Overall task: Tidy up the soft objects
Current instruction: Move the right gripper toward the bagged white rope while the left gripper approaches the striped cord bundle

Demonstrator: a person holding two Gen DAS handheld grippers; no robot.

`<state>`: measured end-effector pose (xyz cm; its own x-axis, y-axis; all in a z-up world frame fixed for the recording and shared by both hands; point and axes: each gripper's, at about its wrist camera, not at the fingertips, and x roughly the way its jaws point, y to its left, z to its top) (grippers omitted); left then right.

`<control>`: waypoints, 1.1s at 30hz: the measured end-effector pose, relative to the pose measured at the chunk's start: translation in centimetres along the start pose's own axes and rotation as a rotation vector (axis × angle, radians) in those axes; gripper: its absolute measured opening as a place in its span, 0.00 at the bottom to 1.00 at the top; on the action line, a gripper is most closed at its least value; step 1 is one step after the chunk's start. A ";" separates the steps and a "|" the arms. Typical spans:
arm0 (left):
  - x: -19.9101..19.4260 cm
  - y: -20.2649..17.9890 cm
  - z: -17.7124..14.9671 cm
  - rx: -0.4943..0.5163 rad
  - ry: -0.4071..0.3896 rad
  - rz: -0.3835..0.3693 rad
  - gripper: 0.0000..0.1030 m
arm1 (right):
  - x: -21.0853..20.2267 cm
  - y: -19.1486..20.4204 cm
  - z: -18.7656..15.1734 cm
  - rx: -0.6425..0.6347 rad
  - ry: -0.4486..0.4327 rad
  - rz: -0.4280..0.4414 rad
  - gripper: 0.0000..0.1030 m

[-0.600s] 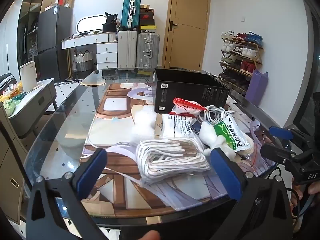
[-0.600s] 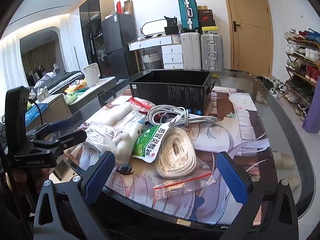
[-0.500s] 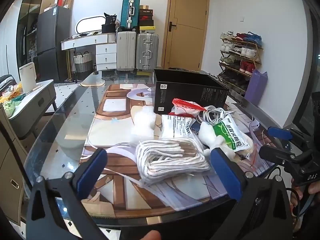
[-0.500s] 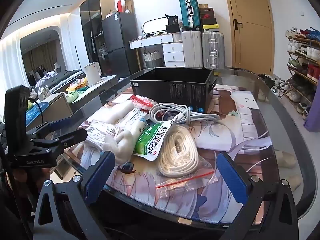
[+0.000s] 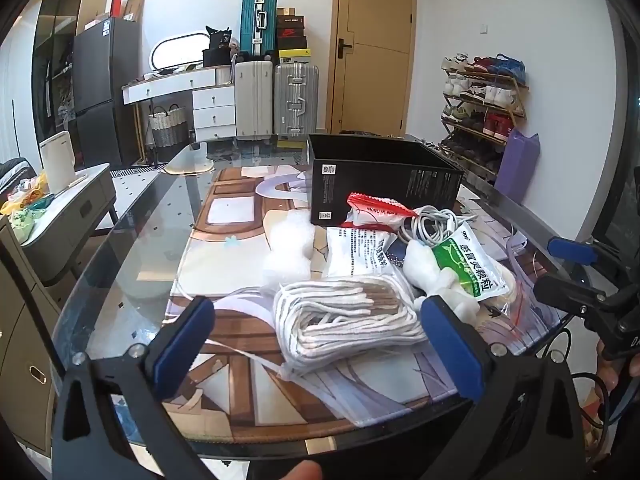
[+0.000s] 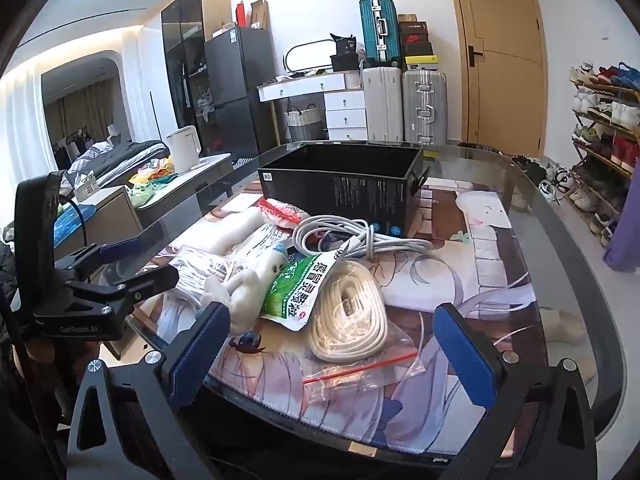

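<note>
- On the glass table, over a printed mat, a heap of soft things was seen lying in front of an open black box.
- Both tools were held over the near edge of the table, short of the heap, and nothing was gripped by either.
- Left gripper: its jaws were spread wide, with nothing pressed between the blue pads.
- A bagged bundle of white rope lay on the mat just beyond this gripper, framed between its two fingers but not touched by them.
- Behind the bundle a white printed packet, a green-and-white sachet, a white plush toy and a red-topped packet were piled against one another, near the box.
- A tangled grey cable was lying at the box's foot.
- Right gripper: its jaws were likewise held wide and empty.
- A coil of white cord in a clear zip bag lay just ahead of it, between its fingers in the view, untouched.
- The green-and-white sachet rested partly on that coil, and the plush toy lay just beside the sachet, close to this gripper's left finger.
</note>
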<state>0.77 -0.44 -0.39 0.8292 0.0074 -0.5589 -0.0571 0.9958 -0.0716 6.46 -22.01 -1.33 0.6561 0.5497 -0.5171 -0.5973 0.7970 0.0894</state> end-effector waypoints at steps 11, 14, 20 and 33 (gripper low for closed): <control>0.0 -0.8 0.2 0.020 -0.009 -0.009 1.00 | 0.1 0.0 0.2 -0.009 0.001 -0.003 1.00; -0.3 -0.7 0.2 0.021 -0.015 -0.008 1.00 | -0.1 0.1 0.3 -0.016 -0.004 -0.005 1.00; -0.5 -0.8 0.3 0.027 -0.020 -0.010 1.00 | -0.1 0.1 0.3 -0.017 -0.002 -0.004 1.00; -0.5 -1.0 0.3 0.056 -0.020 -0.005 1.00 | 0.2 0.1 0.5 -0.034 0.018 -0.007 1.00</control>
<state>0.62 -1.42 0.23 0.8402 0.0033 -0.5423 -0.0219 0.9994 -0.0277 6.72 -21.70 -1.01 0.6520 0.5397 -0.5326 -0.6084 0.7915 0.0573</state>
